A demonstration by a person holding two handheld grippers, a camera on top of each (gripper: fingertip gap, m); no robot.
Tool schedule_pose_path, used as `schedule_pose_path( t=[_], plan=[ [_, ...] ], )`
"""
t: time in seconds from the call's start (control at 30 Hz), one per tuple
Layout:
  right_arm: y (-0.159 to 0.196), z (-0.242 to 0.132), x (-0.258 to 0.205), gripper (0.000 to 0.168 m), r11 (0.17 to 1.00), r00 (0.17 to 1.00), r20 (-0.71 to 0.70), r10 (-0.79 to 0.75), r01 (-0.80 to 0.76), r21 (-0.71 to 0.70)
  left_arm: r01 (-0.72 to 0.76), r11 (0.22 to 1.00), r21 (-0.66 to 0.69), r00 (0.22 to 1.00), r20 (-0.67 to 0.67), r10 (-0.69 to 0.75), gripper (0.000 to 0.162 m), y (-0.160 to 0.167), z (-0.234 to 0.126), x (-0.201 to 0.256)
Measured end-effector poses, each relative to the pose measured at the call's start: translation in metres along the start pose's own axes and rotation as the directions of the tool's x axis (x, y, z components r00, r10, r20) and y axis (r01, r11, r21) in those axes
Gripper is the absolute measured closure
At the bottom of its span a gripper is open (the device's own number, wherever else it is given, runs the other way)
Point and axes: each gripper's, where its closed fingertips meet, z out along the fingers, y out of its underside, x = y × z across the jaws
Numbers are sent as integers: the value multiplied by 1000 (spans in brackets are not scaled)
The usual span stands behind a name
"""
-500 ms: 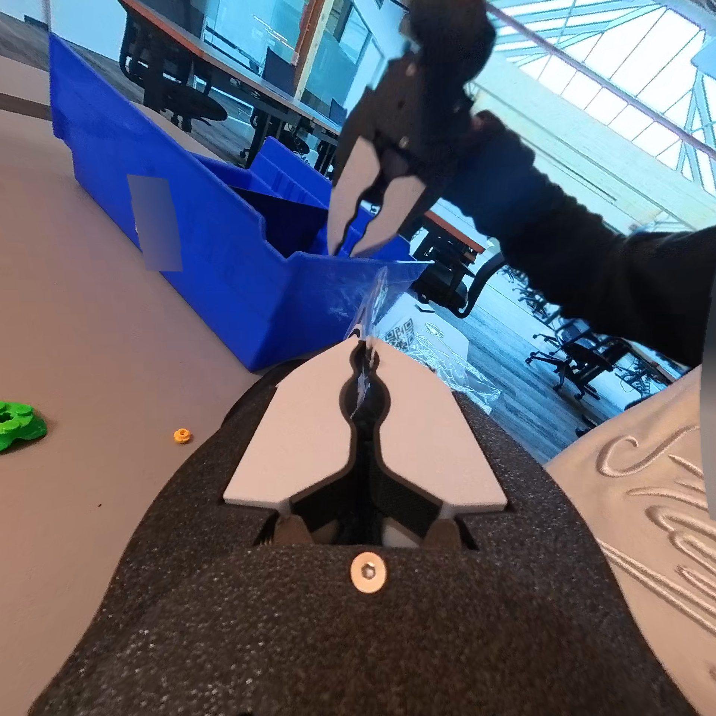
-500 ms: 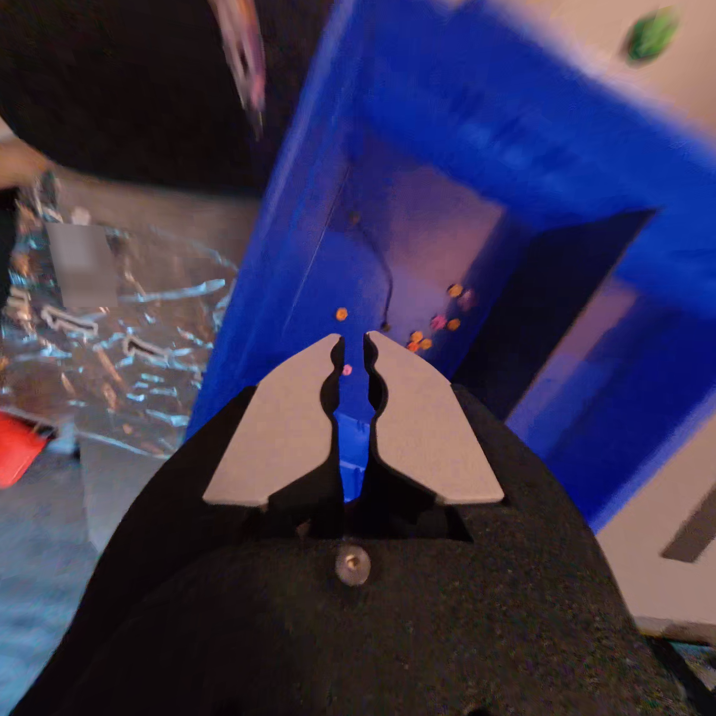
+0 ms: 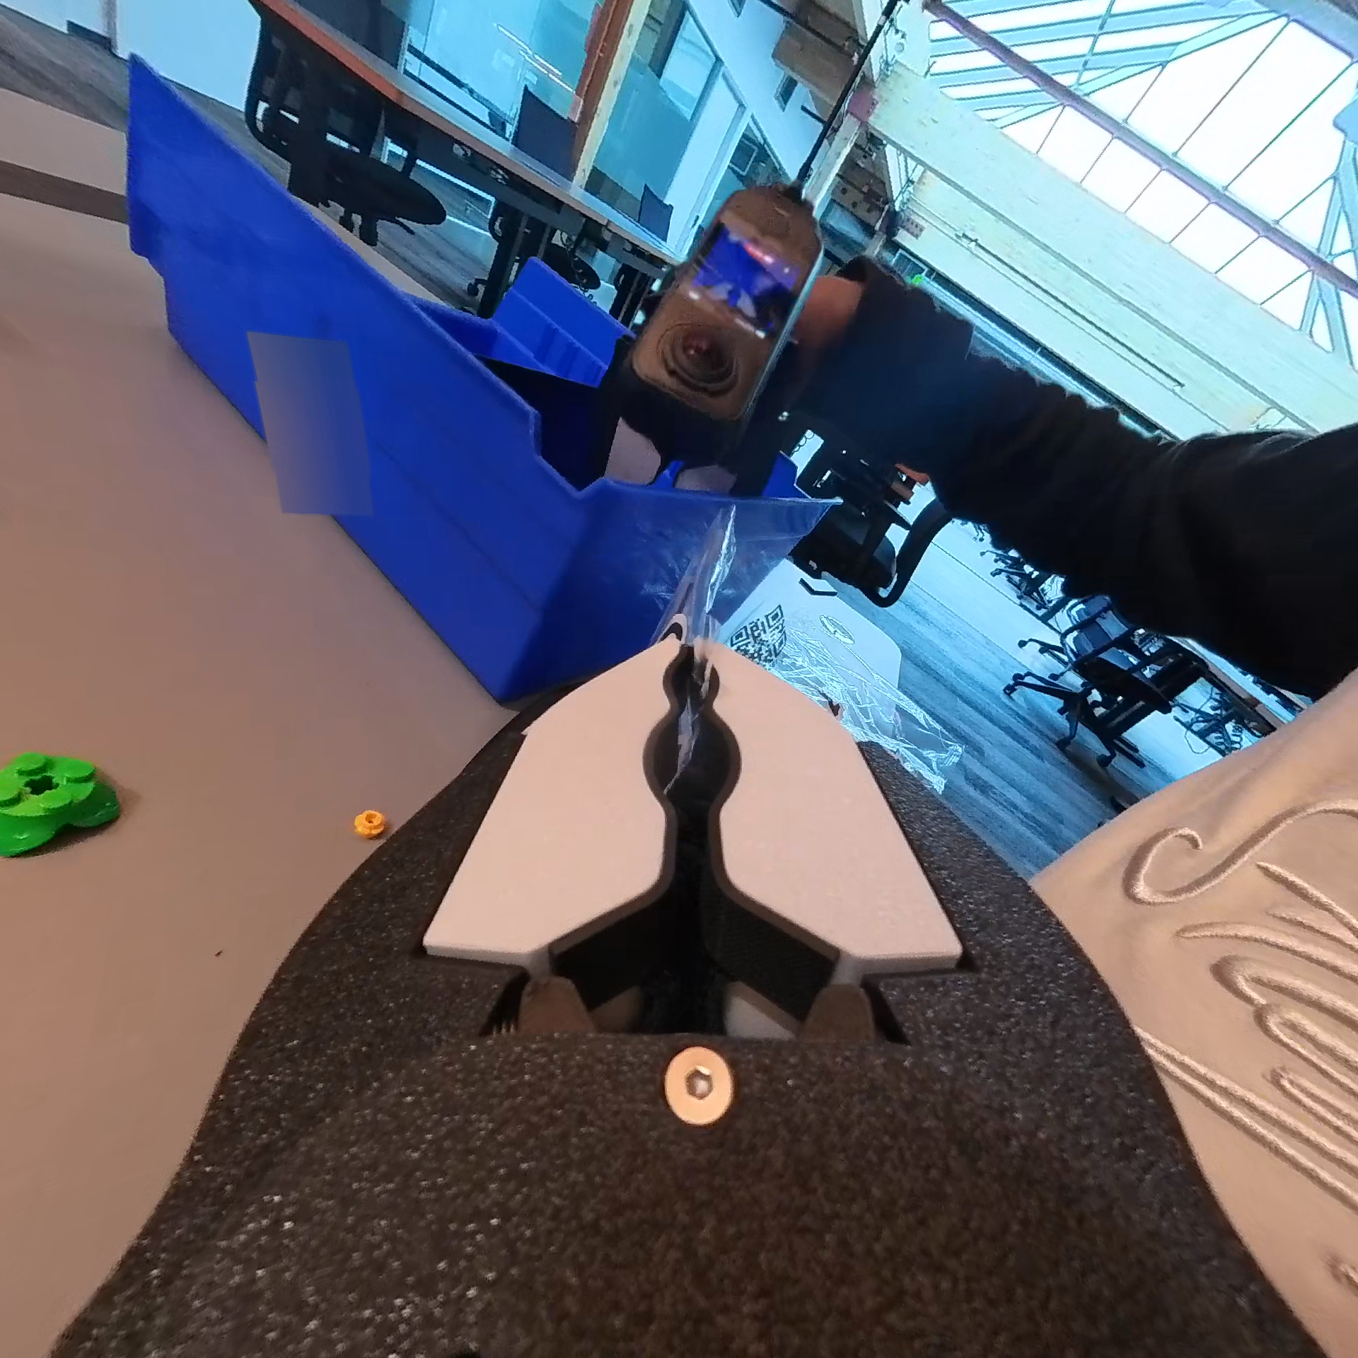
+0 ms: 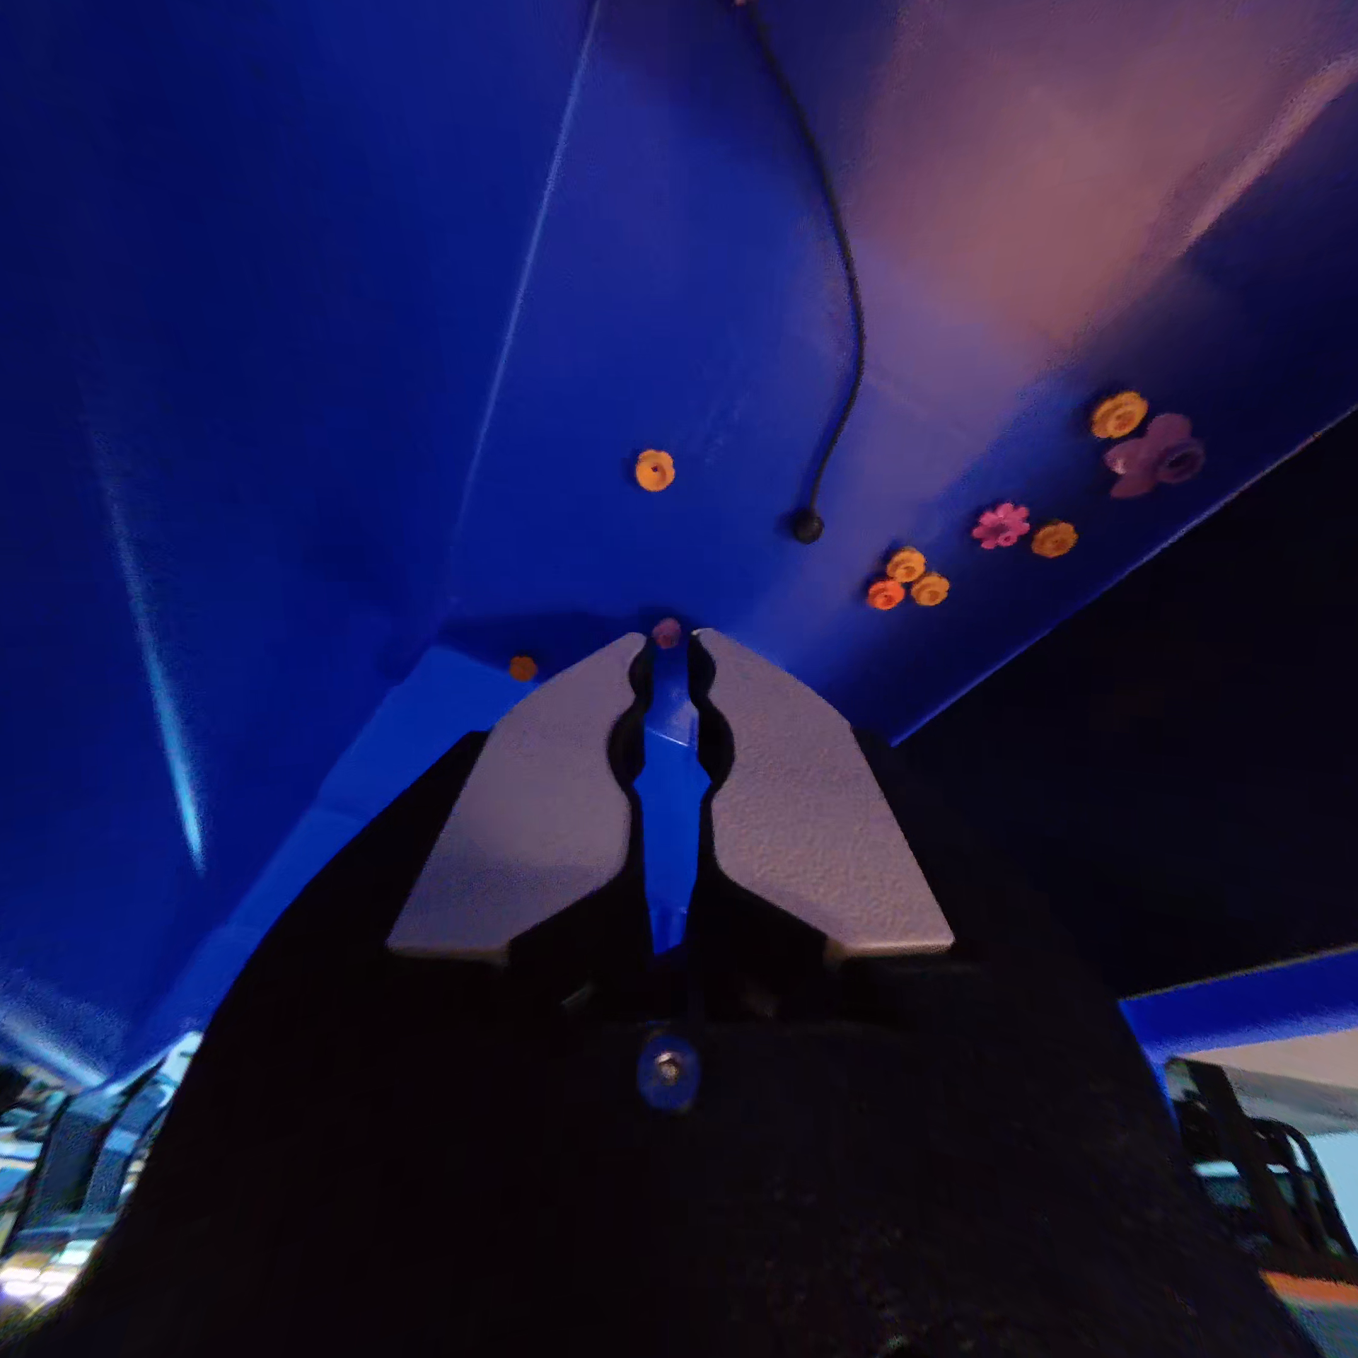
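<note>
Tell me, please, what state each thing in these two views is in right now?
Left tongs: shut on clear plastic bag.
Right tongs: slightly open, inside blue bin, at a small pink piece.
Blue bin: open-topped, on table.
Green piece: lying loose on table.

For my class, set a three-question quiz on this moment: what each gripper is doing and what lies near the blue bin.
1. True or false: the left gripper is shut on a clear plastic bag.
2. Where are the right gripper's tips? A) over the green piece B) inside the blue bin C) on a chair
3. Fill in: on the table, between the green piece and the left gripper, lies a small ____ piece.

Key: 1 true. 2 B; its jaws stand slightly apart, with a small pink piece at the tips and orange pieces on the bin floor. 3 orange.
</note>
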Motion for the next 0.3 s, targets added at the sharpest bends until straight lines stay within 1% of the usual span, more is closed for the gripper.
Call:
schedule_pose_path(
  t=[0.13, 0.17, 0.2, 0.23, 0.27, 0.3],
  plan=[
    [0, -2, 2, 162, 1000, 1000, -22, 7, -7, 11, -2, 1000, 3, 1000, 4, 2, 162, -1, 0, 0],
    [0, -8, 6, 162, 1000, 998, -54, 17, -16, 22, -5, 1000, 2, 1000, 6, 5, 162, -1, 0, 0],
    [-3, -17, 10, 162, 998, 995, -89, 36, -31, 62, -6, 1000, 0, 1000, 9, 6, 162, -1, 0, 0],
    [-14, -32, 11, 162, 988, 992, -109, 61, -45, 148, -6, 1000, -1, 1000, 9, 6, 162, -1, 0, 0],
    [-30, -52, 11, 162, 961, 987, -132, 89, -50, 271, -6, 1000, 0, 1000, 11, 6, 162, -1, 0, 1],
    [-48, -76, 10, 162, 913, 980, -160, 119, -45, 405, -5, 1000, 1, 1000, 13, 5, 162, -1, -1, 1]
  ],
)
